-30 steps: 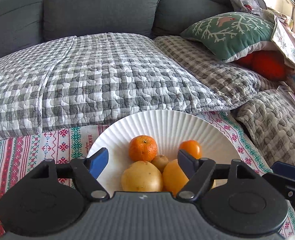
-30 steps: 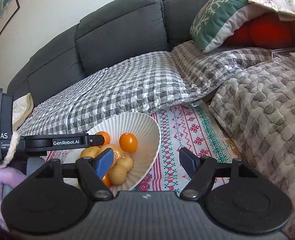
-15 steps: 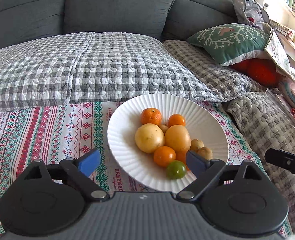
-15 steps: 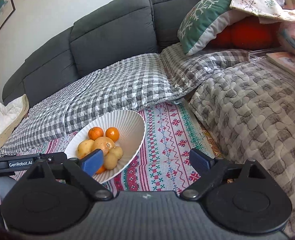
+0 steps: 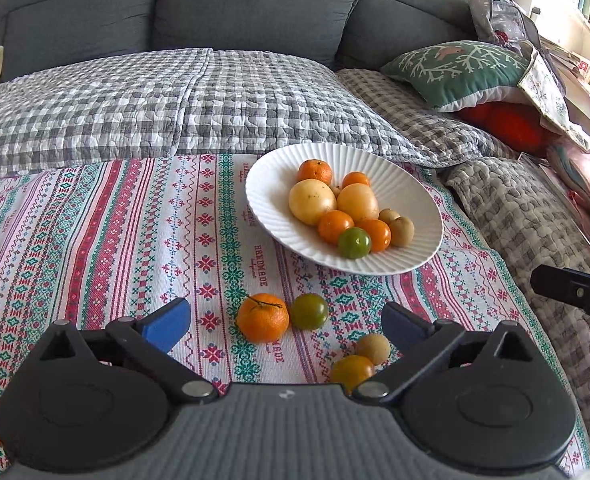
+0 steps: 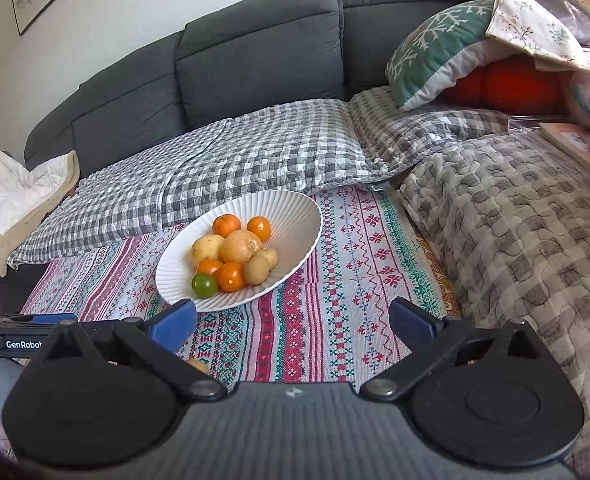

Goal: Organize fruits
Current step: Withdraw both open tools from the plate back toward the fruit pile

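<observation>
Four loose fruits lie on the patterned cloth [image 5: 107, 216] near us: a mandarin [image 5: 263, 318] touching a green tomato [image 5: 309, 311], and to their right a small brown fruit [image 5: 373, 349] beside an orange one [image 5: 351, 372]. Farther off we see the white ribbed plate [image 5: 271, 200] heaped with more fruit, in front of the checked quilt [image 5: 167, 100]. Our left gripper [image 5: 285, 322] is spreading its fingers wide, pressing on nothing, above the loose fruits. Our right gripper [image 6: 293, 320] is also opening, empty, over bare cloth right of the plate.
</observation>
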{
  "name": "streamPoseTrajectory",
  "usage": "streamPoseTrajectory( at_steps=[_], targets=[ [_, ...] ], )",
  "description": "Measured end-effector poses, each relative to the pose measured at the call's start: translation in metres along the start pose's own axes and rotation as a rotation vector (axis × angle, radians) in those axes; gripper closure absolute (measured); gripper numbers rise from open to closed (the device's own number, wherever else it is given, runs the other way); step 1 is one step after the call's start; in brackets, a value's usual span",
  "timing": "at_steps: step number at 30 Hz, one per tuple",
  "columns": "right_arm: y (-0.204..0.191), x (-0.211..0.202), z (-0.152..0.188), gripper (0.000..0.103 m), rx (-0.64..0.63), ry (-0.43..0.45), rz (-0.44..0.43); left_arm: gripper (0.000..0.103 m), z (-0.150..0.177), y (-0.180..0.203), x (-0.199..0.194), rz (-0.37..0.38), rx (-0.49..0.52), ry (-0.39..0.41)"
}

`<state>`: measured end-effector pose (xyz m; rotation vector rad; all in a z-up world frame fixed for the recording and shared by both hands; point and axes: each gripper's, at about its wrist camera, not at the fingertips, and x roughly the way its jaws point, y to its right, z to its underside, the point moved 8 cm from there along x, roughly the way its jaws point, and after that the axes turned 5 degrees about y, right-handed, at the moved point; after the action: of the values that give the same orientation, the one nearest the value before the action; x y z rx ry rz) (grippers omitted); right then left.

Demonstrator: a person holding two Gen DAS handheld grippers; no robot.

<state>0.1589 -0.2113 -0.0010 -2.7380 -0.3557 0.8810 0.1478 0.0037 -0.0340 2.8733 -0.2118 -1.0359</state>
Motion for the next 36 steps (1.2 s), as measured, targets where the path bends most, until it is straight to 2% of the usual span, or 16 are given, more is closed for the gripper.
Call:
streamPoseTrajectory(
  at_steps=[5, 11, 21, 25, 30, 36],
  targets=[
    [-0.001, -0.001, 0.009, 0.0, -0.046, -0.018, 0.008, 0.008, 0.02, -0.002, -0.001, -0.018, 0.04, -0.007],
    [-0.006, 0.002, 0.025, 0.0, -0.144, -0.057, 0.01, 0.008, 0.04, 0.007, 0.002, 0.004, 0.112, -0.033],
    [-0.01, 0.006, 0.034, 0.0, -0.212, -0.078, 0.021, 0.009, 0.052, 0.029, 0.012, 0.041, 0.188, -0.014],
    [-0.009, 0.008, 0.035, 0.0, -0.214, -0.083, 0.026, 0.029, 0.051, 0.041, 0.018, 0.075, 0.195, -0.01],
    [-0.009, 0.012, 0.039, 0.0, -0.228, -0.099, 0.031, 0.048, 0.051, 0.048, 0.027, 0.102, 0.165, -0.033],
    [-0.012, 0.015, 0.044, 0.0, -0.254, -0.116, 0.034, 0.08, 0.053, 0.047, 0.032, 0.103, 0.161, -0.061]
  ],
)
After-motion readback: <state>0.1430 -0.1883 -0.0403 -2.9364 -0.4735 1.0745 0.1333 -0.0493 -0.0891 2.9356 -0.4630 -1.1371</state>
